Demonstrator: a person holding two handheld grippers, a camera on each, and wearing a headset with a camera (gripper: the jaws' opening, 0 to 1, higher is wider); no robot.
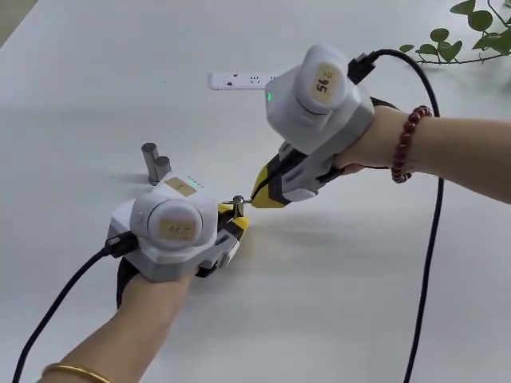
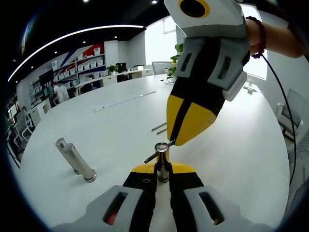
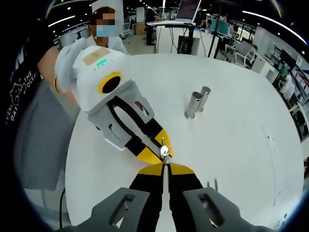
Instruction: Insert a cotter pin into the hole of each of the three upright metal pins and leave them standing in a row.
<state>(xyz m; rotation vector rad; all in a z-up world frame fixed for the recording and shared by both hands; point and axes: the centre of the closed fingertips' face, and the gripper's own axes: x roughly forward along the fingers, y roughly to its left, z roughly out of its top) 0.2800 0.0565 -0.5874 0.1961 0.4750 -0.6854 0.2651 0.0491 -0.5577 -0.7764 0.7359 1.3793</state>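
Matte white table (image 1: 343, 311) | left claw (image 2: 163, 170) grips cylindrical pin (image 2: 161, 150) | right claw (image 3: 165, 166) pinches wire cotter pin (image 2: 151, 157)

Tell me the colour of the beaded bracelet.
Dark red beaded bracelet; shows best in the head view.

Left gripper (image 1: 236, 221), right gripper (image 1: 258, 197), metal pin (image 1: 238, 203) between

Both hand-held grippers (image 1: 237, 215) (image 1: 257, 198) clamped, tips meeting
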